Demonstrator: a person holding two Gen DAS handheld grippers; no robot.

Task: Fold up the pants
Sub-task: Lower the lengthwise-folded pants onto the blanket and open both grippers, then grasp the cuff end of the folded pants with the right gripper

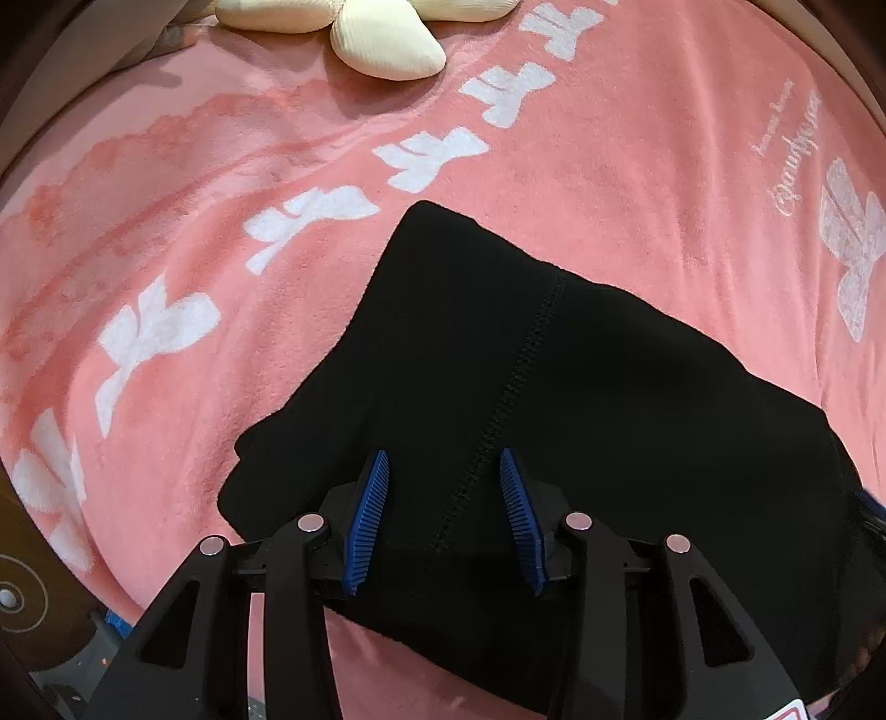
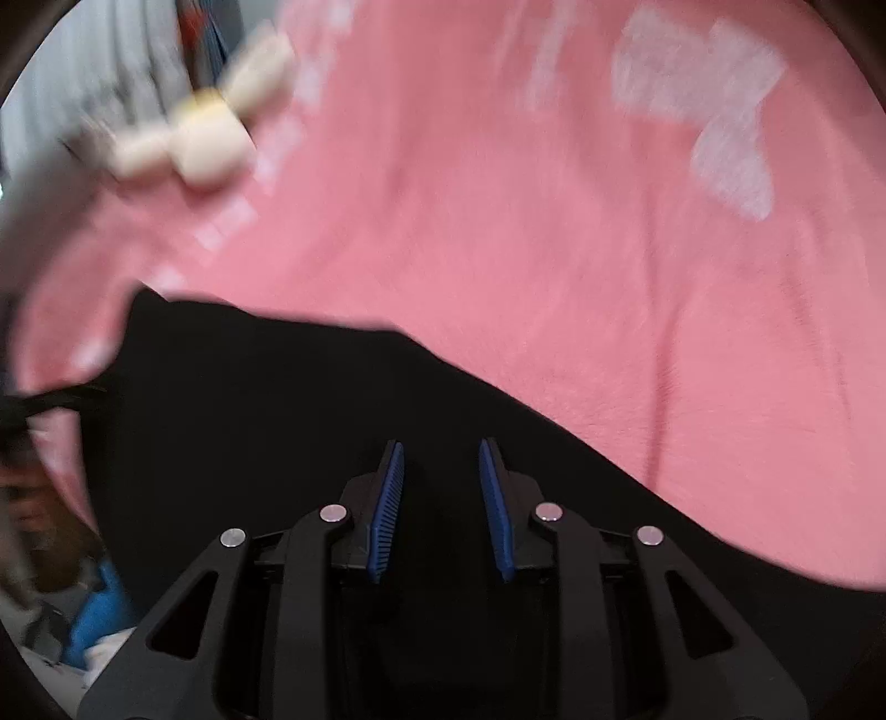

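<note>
The black pants (image 1: 554, 387) lie folded in a compact pile on a pink blanket (image 1: 609, 166), with a stitched seam running down the top layer. My left gripper (image 1: 443, 465) is open and hovers over the near part of the pile, its blue pads on either side of the seam, holding nothing. In the blurred right wrist view, the pants (image 2: 277, 415) fill the lower left. My right gripper (image 2: 441, 448) is open above them and empty.
The pink blanket has a row of white bow prints (image 1: 432, 158) and white lettering. A cream bow-shaped cushion (image 1: 382, 39) lies at its far edge; it also shows in the right wrist view (image 2: 205, 138). A dark floor (image 1: 33, 587) lies past the blanket's left edge.
</note>
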